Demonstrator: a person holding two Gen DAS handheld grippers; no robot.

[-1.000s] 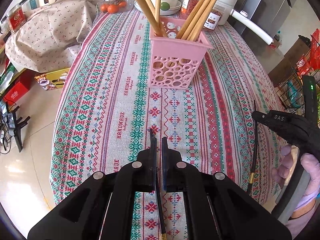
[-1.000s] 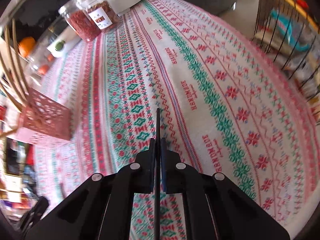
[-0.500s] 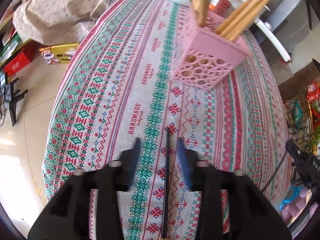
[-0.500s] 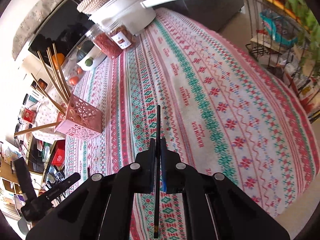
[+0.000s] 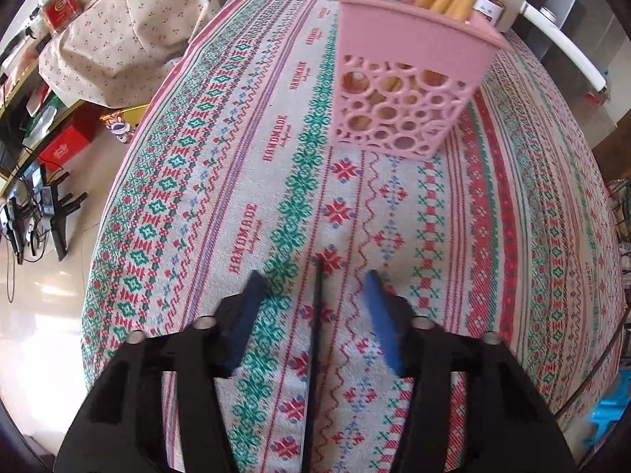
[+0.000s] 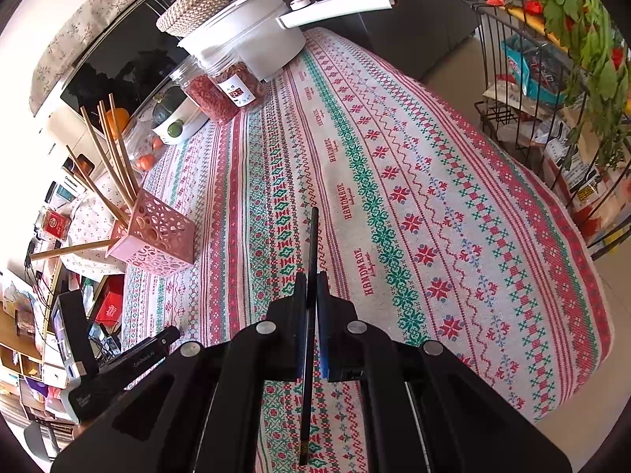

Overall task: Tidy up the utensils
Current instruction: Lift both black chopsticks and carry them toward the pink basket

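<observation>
While right gripper (image 6: pixel 311 287) pinches one black chopstick (image 6: pixel 310 268), pink holder (image 6: pixel 152 236) sits toward table's far-left corner.
Left gripper (image 5: pixel 315 287) spread wide, straddling second chopstick (image 5: pixel 315 335) lengthwise, holder dead ahead.

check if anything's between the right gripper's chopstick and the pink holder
Nothing visible is. The right gripper is shut on a black chopstick, and only bare tablecloth lies between it and the pink holder, which already has wooden chopsticks sticking out.

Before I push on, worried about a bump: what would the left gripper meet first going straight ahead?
Likely bare tablecloth first; the left gripper points down at it, with the pink holder beyond and slightly right. Depth unclear.
</observation>
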